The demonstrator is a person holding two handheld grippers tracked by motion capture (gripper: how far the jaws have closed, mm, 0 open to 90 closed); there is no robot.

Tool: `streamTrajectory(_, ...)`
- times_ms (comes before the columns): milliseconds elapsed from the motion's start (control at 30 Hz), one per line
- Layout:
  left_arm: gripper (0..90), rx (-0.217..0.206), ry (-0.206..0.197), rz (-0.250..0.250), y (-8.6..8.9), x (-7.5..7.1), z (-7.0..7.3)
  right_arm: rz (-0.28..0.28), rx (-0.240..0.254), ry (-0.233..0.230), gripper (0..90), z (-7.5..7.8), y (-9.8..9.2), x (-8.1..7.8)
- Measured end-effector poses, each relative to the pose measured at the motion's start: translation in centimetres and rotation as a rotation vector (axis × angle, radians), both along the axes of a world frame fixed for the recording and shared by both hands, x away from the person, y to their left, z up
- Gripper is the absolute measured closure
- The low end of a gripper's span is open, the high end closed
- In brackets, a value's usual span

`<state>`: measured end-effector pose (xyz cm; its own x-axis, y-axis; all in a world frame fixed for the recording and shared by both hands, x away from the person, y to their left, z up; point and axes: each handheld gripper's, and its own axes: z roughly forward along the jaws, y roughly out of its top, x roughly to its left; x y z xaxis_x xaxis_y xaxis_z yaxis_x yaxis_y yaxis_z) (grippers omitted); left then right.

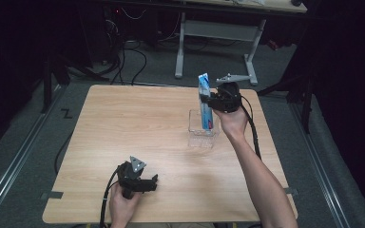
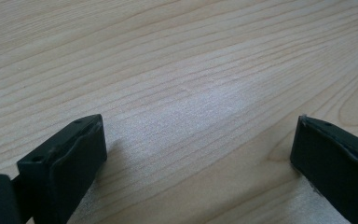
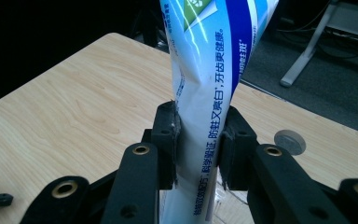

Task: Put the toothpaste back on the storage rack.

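Right tool (image 3: 198, 140): toothpaste tube (image 3: 214, 70) upright, vertical.

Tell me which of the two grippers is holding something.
The right gripper, shut on the blue-and-white tube above the clear container; the left gripper rests open on the table.

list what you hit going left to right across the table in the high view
left gripper low near the table's front edge → clear container → toothpaste tube standing up out of it → right gripper, clamped on the tube from the right side
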<state>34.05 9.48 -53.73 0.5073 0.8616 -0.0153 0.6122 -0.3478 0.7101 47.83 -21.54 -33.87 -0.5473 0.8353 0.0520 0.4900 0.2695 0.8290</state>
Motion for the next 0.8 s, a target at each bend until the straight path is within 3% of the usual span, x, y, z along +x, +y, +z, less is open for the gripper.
streamTrajectory(800, 3.7, 0.003, 0.001, -0.002, 0.0, 0.0, 0.0, -0.059, -0.014, 0.009, 71.7, -2.1, -1.8, 0.0)
